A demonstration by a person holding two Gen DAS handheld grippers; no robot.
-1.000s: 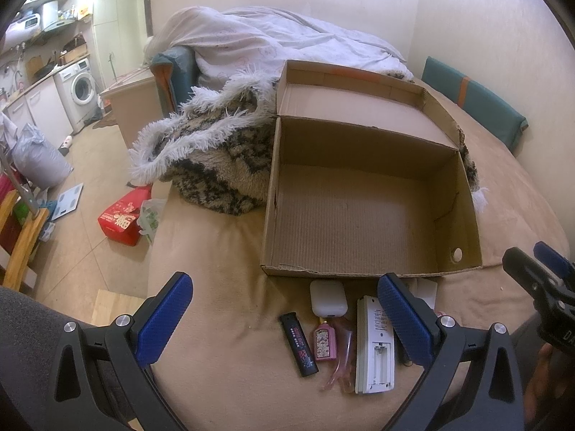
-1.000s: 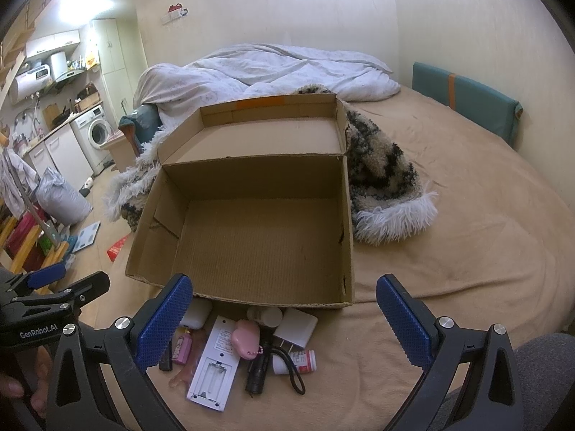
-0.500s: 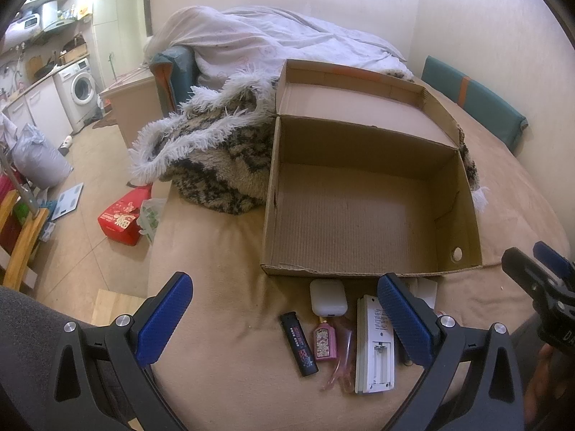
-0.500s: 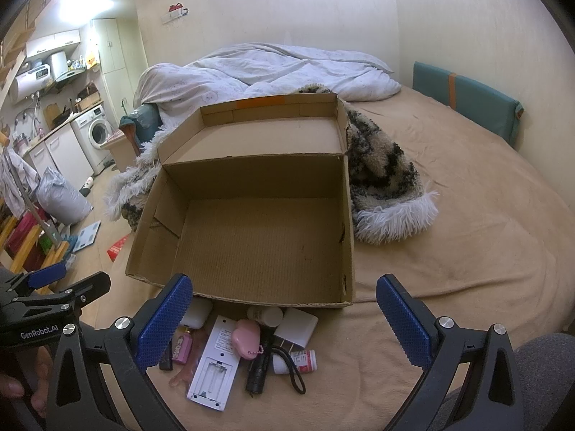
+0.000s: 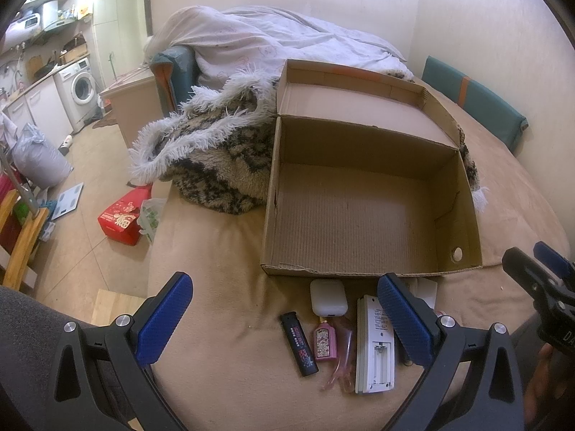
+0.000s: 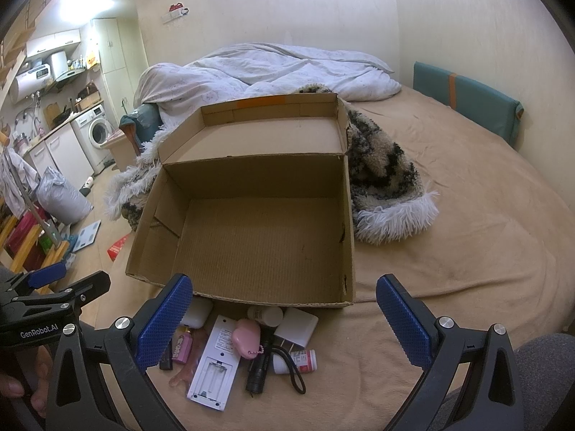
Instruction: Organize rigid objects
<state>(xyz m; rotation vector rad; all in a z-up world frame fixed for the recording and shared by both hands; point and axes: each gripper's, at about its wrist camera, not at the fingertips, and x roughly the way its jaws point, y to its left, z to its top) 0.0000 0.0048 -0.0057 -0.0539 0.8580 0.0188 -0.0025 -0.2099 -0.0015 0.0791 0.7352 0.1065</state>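
An open, empty cardboard box sits on the tan bed. In front of its near wall lie small items: a black lighter, a pink perfume bottle, a white earbud case and a white remote with its battery bay open. The right wrist view also shows a pink heart case, a black flashlight, a white charger and a small pill bottle. My left gripper is open and empty above the lighter. My right gripper is open and empty above the pile.
A shaggy black-and-cream blanket lies behind the box, a white duvet beyond it. A teal cushion leans on the right wall. The bed edge drops to the floor at left, with a red bag.
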